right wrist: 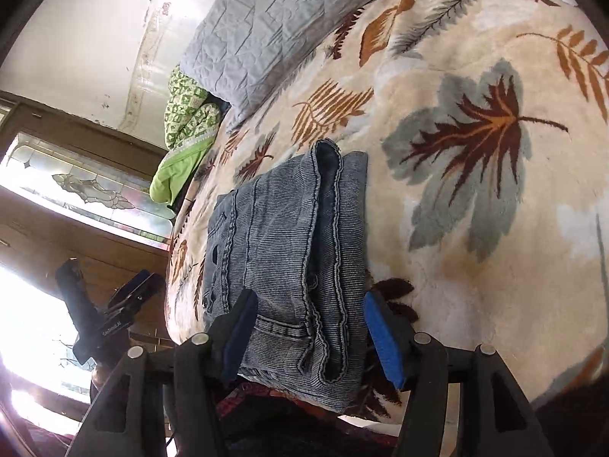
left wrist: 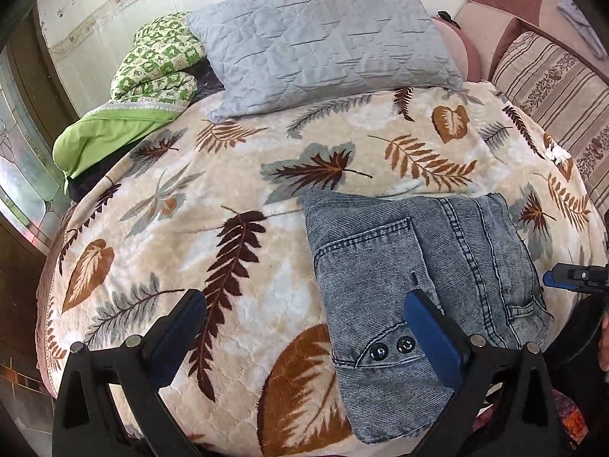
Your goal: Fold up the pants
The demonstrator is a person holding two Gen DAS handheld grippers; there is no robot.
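Grey-blue denim pants (left wrist: 426, 282) lie folded into a compact rectangle on the leaf-patterned blanket (left wrist: 236, 198), near the bed's front edge. My left gripper (left wrist: 304, 327) is open, its right finger over the waistband by the two buttons, holding nothing. The right gripper shows at the right edge of the left wrist view (left wrist: 571, 278). In the right wrist view the folded pants (right wrist: 289, 251) lie between the fingers of my open right gripper (right wrist: 308, 335), which straddles their near end without pinching. The left gripper (right wrist: 114, 304) appears at the left there.
A grey quilted pillow (left wrist: 323, 45) and a green bundle of bedding (left wrist: 152, 87) lie at the head of the bed. A striped cushion (left wrist: 552, 87) and pink sofa stand at the right. Wooden cabinets and a window (right wrist: 83, 190) lie beyond the bed's left edge.
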